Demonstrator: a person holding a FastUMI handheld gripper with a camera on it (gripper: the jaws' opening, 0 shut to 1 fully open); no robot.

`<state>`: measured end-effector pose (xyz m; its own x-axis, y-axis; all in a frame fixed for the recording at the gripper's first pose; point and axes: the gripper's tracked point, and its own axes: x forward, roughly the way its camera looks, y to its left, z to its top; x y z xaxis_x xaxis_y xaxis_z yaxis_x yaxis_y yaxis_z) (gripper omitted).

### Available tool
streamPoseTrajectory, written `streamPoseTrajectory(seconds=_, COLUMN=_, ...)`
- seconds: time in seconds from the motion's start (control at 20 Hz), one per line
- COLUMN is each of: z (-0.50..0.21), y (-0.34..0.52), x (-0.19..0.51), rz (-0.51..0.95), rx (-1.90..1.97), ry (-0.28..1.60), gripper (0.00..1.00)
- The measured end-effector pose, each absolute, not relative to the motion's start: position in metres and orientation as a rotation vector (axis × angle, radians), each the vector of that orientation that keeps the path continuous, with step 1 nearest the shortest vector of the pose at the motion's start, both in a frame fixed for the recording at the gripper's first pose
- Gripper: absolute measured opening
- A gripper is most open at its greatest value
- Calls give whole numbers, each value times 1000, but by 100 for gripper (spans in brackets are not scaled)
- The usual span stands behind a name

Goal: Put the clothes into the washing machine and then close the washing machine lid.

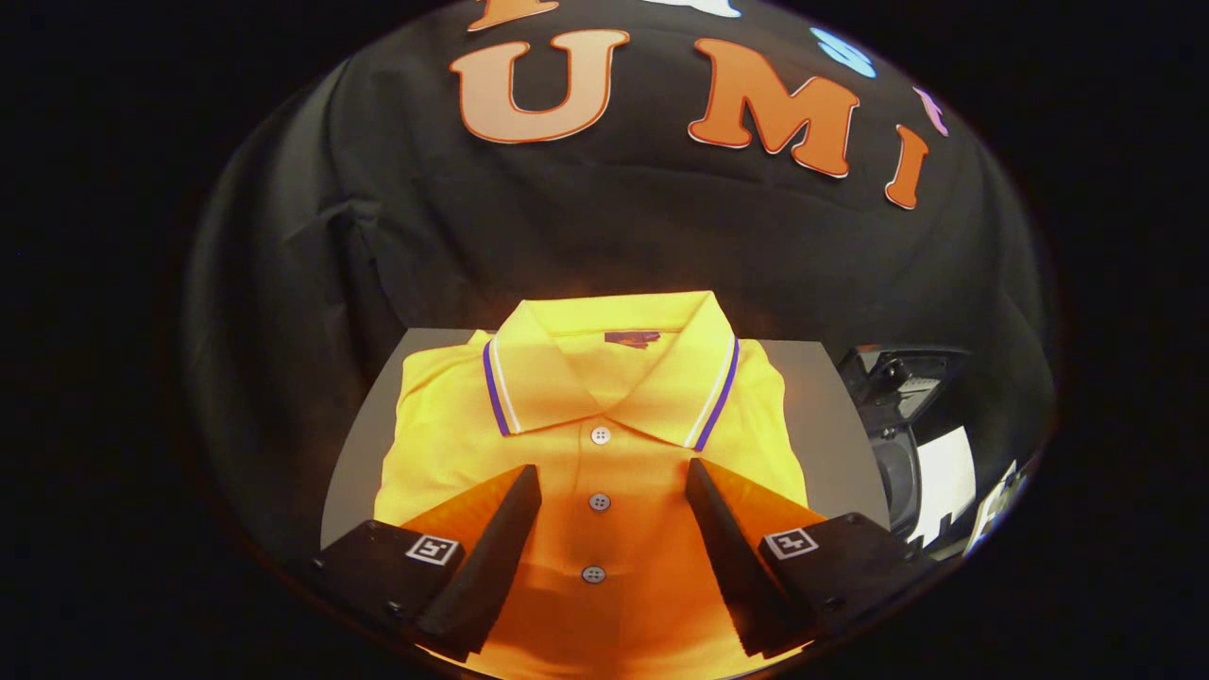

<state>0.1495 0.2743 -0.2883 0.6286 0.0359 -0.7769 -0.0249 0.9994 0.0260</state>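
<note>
A folded yellow polo shirt [586,444] lies flat on a grey tabletop [822,416] in the middle of the frame, its collar toward the booth's black cloth wall and its front facing up. The collar is trimmed with a white and a purple stripe along each edge, and a small dark label sits inside the neck. Three white buttons [599,501] run down the placket in a line through the centre of the frame: the top one just below the collar opening, the middle one level with the tips of the tongs, the lowest one between the two fingers.

The tongs [614,482] are spread wide apart at the bottom of the frame, with nothing clamped between them. Both fingers [496,548] are above the lower part of the shirt, one on each side of the button line, their tips pointing toward the collar. Whether the fingers touch the fabric cannot be told. A square black-and-white marker sits on the body of each finger.

At the right of the frame, beside the tabletop's right edge, stands a dark machine with a round grey opening [897,463] and some white parts; it is too cut off and distorted to identify with certainty. The shirt lies on the tabletop, apart from that machine.
</note>
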Motion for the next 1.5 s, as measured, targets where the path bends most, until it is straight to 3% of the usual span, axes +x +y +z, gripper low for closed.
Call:
streamPoseTrajectory(seconds=0.15, z=-289, y=275, x=150, rz=36, rx=-6, ry=914, gripper=100)
streamPoseTrajectory(seconds=0.3, z=-287, y=280, x=151, rz=59, rx=-31, ry=930, gripper=91)
streamPoseTrajectory(seconds=0.35, z=-289, y=282, x=152, rz=66, rx=-42, ry=935, gripper=80)
streamPoseTrajectory(seconds=0.55, z=-290, y=285, x=155, rz=58, rx=-74, ry=945, gripper=51)
streamPoseTrajectory(seconds=0.6, z=-287, y=285, x=154, rz=61, rx=-74, ry=948, gripper=51)
streamPoseTrajectory(seconds=0.7, z=-288, y=285, x=157, rz=35, rx=-67, ry=949, gripper=33)
streamPoseTrajectory(seconds=0.85, z=-286, y=283, x=158, rz=34, rx=-48, ry=935, gripper=30)
streamPoseTrajectory(seconds=0.95, z=-284, y=283, x=160, rz=51, rx=-10, ry=914, gripper=12)
streamPoseTrajectory(seconds=1.5, z=-195, y=250, x=158, rz=133, rx=181, ry=617, gripper=11)
